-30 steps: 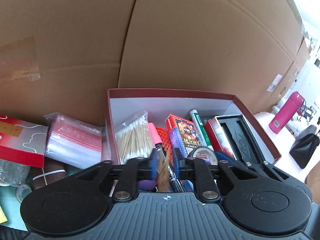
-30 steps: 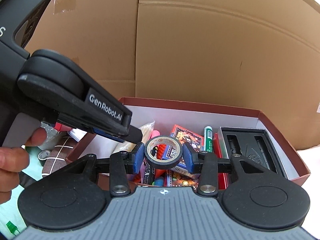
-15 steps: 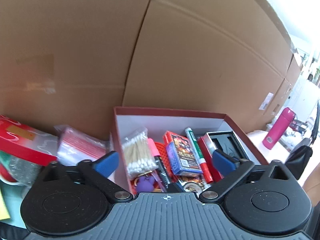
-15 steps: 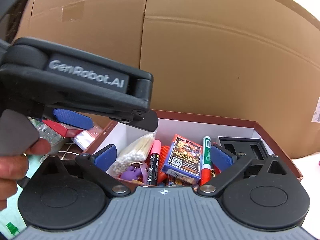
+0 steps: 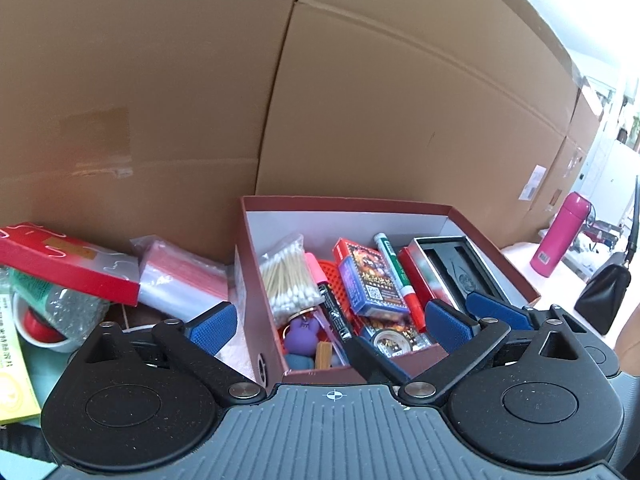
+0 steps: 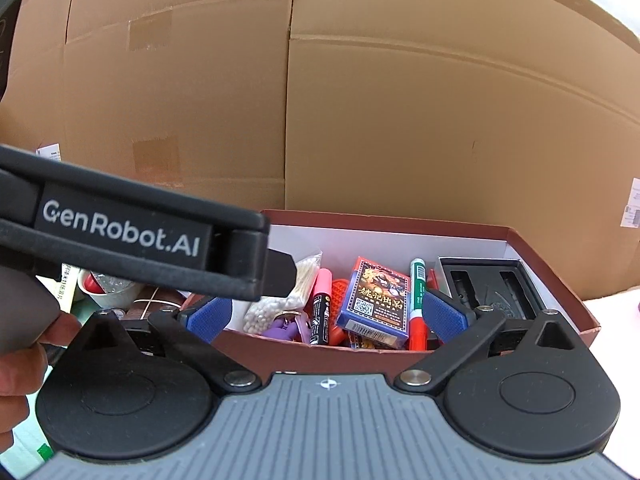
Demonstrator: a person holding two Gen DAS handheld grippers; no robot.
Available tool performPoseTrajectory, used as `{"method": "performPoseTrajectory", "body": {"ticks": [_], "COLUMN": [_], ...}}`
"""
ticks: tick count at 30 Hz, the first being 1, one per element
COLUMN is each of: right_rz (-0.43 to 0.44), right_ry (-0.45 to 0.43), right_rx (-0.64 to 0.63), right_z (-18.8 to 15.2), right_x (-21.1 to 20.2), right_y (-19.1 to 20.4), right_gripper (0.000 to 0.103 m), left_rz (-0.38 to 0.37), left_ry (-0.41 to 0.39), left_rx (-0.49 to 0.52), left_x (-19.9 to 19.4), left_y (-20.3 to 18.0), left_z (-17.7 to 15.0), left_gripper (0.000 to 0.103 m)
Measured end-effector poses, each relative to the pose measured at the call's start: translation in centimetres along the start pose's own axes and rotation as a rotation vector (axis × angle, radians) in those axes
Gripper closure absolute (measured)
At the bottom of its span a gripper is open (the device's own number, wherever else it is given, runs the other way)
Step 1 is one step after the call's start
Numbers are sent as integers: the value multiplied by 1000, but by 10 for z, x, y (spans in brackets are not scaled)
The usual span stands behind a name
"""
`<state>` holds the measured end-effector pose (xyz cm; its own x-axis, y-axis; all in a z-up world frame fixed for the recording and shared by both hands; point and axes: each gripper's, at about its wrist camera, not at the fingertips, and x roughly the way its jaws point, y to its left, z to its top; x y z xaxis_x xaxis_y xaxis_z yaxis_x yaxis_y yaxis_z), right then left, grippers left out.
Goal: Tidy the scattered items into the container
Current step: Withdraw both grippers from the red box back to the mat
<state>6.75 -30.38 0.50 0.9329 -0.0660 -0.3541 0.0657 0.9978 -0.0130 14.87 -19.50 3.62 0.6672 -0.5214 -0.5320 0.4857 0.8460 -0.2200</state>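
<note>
left tongs (image 5: pixel 328 326) spread wide, empty, above near edge of red box (image 5: pixel 344 202). right tongs (image 6: pixel 326 314) likewise wide apart, empty. tape roll (image 5: pixel 386 338) inside box, near front wall.

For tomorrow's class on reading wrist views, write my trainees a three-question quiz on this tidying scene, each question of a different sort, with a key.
1. True or false: the left gripper holds a tape roll.
2. Which lies beside the cotton swabs in the box? A) pink marker B) pink bottle C) black bag
3. Fill in: the right gripper fingers are ____.

Key: 1 false; 2 A; 3 open
</note>
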Motion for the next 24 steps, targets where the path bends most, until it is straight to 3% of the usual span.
{"method": "performPoseTrajectory", "body": {"ticks": [15, 24], "right_rz": [23, 70], "right_ry": [-20, -21], "right_rx": [-18, -69], "right_z": [3, -5], "right_x": [-30, -50], "right_y": [19, 46], "right_gripper": [1, 1], "left_rz": [19, 35], "left_ry": [-4, -5], "left_rx": [-7, -45], "left_x": [-34, -63], "left_y": [5, 20], "left_z": [-19, -46], "left_gripper": [0, 0]}}
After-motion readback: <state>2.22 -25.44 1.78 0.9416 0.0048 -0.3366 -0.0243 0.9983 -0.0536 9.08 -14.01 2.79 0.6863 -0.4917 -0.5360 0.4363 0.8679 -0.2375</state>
